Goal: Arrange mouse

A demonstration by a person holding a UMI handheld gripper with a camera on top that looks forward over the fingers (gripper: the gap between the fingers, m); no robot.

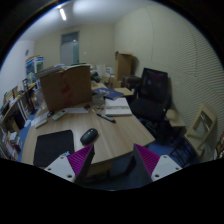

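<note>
The mouse (89,135) is seen lying on the wooden desk (115,137), just ahead of the gripper (112,161), whose jaws are held apart and empty. A black mat (52,147) lies beside the left finger, and a cardboard box (64,86) stands well beyond.

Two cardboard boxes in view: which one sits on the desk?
The large cardboard box stands on the wooden desk, beyond the mouse and the open fingers. The smaller box sits farther back by the wall, off the desk.
</note>
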